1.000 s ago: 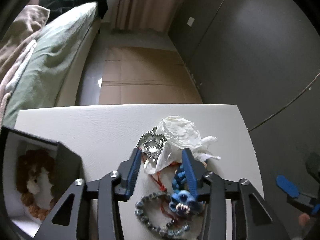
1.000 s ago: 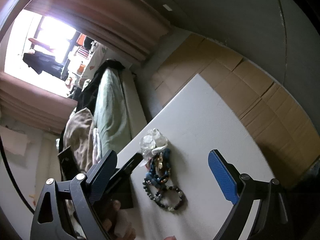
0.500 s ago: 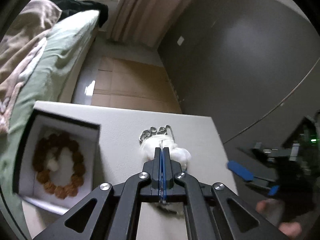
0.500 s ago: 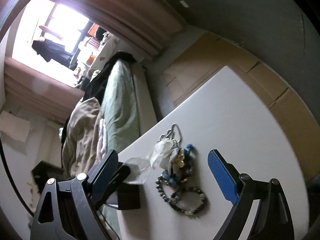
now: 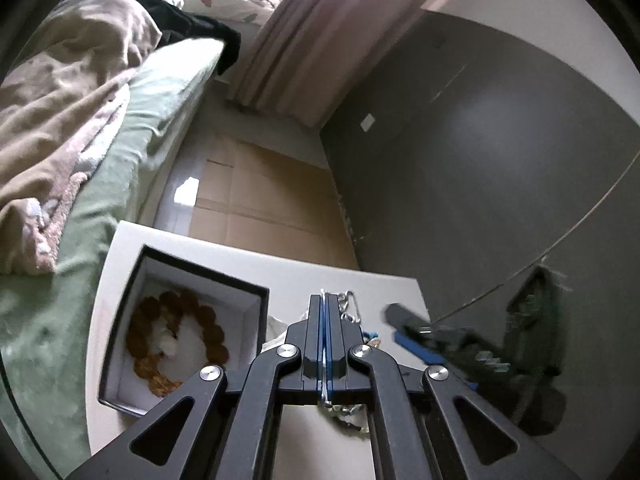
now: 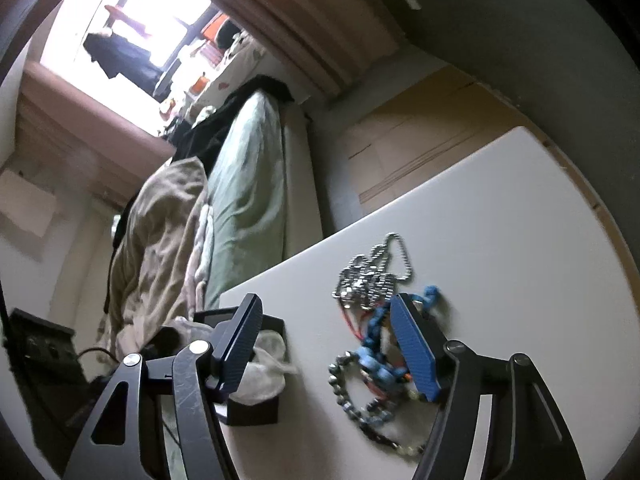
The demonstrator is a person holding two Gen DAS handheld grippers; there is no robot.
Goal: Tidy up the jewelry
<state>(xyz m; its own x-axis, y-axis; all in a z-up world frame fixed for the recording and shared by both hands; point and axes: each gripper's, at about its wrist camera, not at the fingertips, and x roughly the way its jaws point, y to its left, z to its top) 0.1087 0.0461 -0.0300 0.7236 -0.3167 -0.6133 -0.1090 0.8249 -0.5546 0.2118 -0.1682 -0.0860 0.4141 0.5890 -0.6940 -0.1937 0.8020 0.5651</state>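
Observation:
My left gripper (image 5: 324, 300) is shut on a crumpled white tissue (image 6: 260, 372) and holds it just right of the open black box (image 5: 120, 340); only a scrap of the tissue (image 5: 276, 326) shows beside the fingers. The box has a white lining and holds a brown bead bracelet (image 5: 176, 344). My right gripper (image 6: 326, 344) is open above the white table (image 6: 500, 240), beside a jewelry pile: a silver ball chain (image 6: 372, 272), a blue bead piece (image 6: 376, 356) and a dark bead bracelet (image 6: 356, 404). The chain also shows past the left fingers (image 5: 348, 304).
A bed with green sheet (image 5: 132, 152) and beige blanket (image 5: 56, 92) lies left of the table. Flattened cardboard (image 5: 256, 200) covers the floor beyond the table's far edge. A dark grey wall (image 5: 480, 160) is on the right. The right gripper (image 5: 416, 344) shows in the left view.
My left gripper closed on the white tissue, lifted it off the jewelry pile and carried it left to the box. My right gripper moved closer over the uncovered pile.

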